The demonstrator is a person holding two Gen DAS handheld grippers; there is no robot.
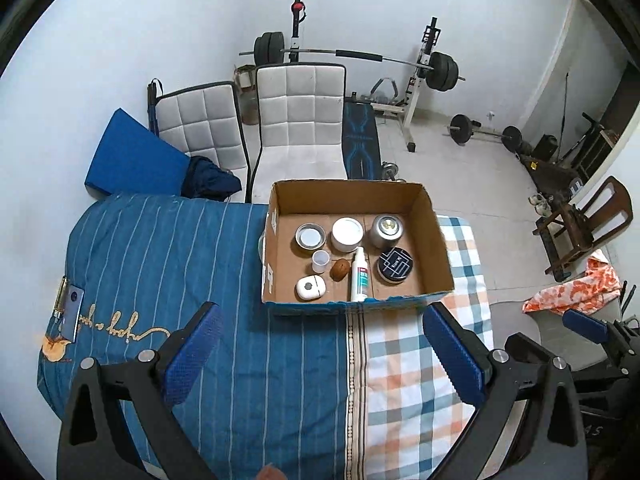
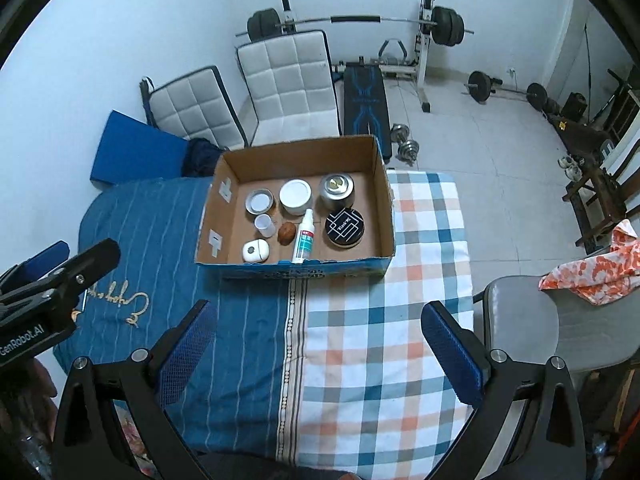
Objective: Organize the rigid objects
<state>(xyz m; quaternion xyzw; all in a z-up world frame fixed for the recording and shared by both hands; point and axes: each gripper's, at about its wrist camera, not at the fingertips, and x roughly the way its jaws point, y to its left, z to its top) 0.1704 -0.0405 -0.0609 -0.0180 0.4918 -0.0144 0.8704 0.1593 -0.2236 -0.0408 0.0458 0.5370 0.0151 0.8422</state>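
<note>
An open cardboard box [image 1: 434,236] [image 2: 382,204] stands on a cloth-covered table. Inside it are a white spray bottle [image 1: 359,276] [image 2: 303,237], a black round tin [image 1: 395,265] [image 2: 345,226], a silver canister [image 1: 387,231] [image 2: 337,190], a white jar [image 1: 347,233] [image 2: 295,196], a metal tin [image 1: 309,237] [image 2: 259,201], a small clear cup [image 1: 321,261], a brown nut-like object [image 1: 340,269] [image 2: 287,233] and a white case [image 1: 311,287] [image 2: 255,250]. My left gripper [image 1: 320,328] is open and empty, short of the box. My right gripper [image 2: 318,328] is open and empty over the checked cloth.
A clip-like metal object [image 1: 68,312] lies on the blue striped cloth at far left. Two white padded chairs [image 1: 300,120] stand behind the table. A grey chair [image 2: 528,320] with an orange patterned cloth [image 2: 592,276] is at right. Weight equipment [image 1: 436,72] lines the back wall.
</note>
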